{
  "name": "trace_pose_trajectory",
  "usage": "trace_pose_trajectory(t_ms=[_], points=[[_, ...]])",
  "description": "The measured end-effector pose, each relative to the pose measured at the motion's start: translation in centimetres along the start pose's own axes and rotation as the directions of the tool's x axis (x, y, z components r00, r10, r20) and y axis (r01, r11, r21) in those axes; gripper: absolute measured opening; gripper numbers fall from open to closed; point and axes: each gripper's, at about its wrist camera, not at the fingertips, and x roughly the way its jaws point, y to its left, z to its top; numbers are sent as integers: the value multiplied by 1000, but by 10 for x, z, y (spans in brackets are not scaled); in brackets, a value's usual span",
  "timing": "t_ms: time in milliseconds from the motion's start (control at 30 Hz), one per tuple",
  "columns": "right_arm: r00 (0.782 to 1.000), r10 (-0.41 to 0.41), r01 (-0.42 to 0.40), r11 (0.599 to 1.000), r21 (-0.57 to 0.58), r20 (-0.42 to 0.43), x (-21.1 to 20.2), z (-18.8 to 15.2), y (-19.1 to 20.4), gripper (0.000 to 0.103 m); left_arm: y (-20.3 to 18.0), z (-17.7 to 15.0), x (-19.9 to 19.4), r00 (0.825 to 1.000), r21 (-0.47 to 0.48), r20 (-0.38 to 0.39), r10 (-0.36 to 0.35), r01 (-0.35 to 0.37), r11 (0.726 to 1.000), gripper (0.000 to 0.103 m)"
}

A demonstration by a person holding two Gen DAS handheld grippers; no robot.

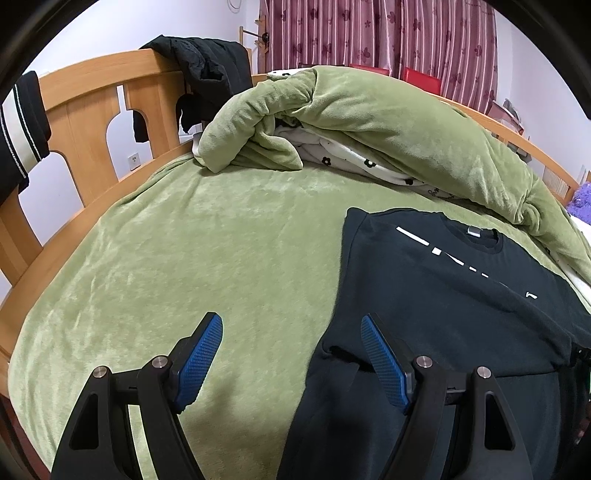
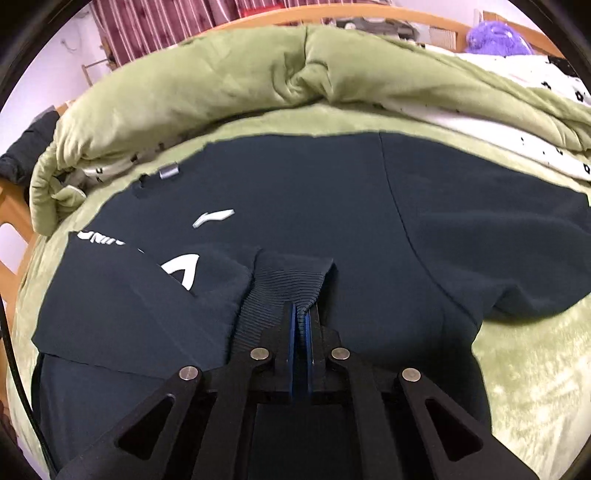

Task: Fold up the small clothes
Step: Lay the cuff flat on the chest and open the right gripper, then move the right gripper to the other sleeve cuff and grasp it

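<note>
Headboard: the wooden headboard (image 1: 92,110) stands at the far left, with a black garment (image 1: 210,81) slung over its top rail.
Bed: a green plush blanket (image 1: 184,240) covers the mattress, and a green quilt (image 1: 369,118) with a white flowered lining lies rolled up along the far side.
Left tongs: the left tongs (image 1: 291,334) are spread wide and hold nothing; one blue pad (image 1: 199,358) hangs over bare blanket, the other blue pad (image 1: 384,362) over the dark cloth's near left edge.
Sweatshirt: the dark sweatshirt (image 1: 461,295) lies flat on the blanket, to the right of the left tongs, front up with white lettering across the chest and its collar toward the rolled quilt.
Sleeve: in the right wrist view one sleeve is drawn across the body of the sweatshirt (image 2: 369,206), its ribbed cuff (image 2: 284,284) ending near the middle.
Right tongs: the right tongs (image 2: 301,314) are clenched on the ribbed cuff, a fold of it pinched between the blue pads.
Curtain: a red striped curtain (image 1: 369,33) hangs behind the bed.
</note>
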Motion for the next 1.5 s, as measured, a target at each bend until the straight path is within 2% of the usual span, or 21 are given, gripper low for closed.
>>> trace_pose_trajectory(t_ms=[67,133,200,233,433,600,667,733,867,933,1033,1100,1267,1500], points=[[999,-32,33,999,-25,38,-7,1,2,11,1,0,1,1000,-3,-5,-1,1,1000,76],[995,-41,45,998,-49,89,-16,-1,4,20,1,-1,2,1000,-4,-10,2,-2,1000,76],[995,-17,22,998,-55,102,-19,-2,5,31,2,0,4,1000,-5,-17,1,-1,1000,76],[995,-5,10,998,-57,96,-18,-3,6,33,2,-1,4,1000,-6,-18,0,0,1000,76],[999,-40,38,995,-91,-16,14,-16,15,34,-1,0,4,1000,-19,-19,-8,7,1000,76],[1000,-8,8,999,-43,10,-6,-7,5,34,-10,2,3,1000,-22,-11,-20,20,1000,76],[999,-1,2,1000,-25,43,-20,-1,-2,40,-16,2,3,1000,-16,-11,-26,26,1000,76],[997,-1,0,1000,8,83,-39,6,-17,57,-25,1,2,999,-6,-12,-34,34,999,76],[984,-35,20,996,86,177,-73,19,-58,65,-44,0,2,999,25,-7,-48,48,999,76],[973,-85,65,993,98,216,-87,23,-82,71,-54,-1,3,998,40,-8,-57,57,998,76],[950,-179,149,980,133,255,-99,21,-124,75,-70,-3,6,998,66,-8,-67,67,996,76],[944,-212,165,967,193,251,-98,15,-158,76,-80,-4,9,998,82,-15,-68,69,994,76],[948,-253,192,938,287,192,-78,2,-220,76,-94,-5,14,997,91,-15,-70,71,993,76],[955,-273,230,928,292,117,-42,-7,-253,75,-99,-3,17,999,104,21,-33,31,994,76]])
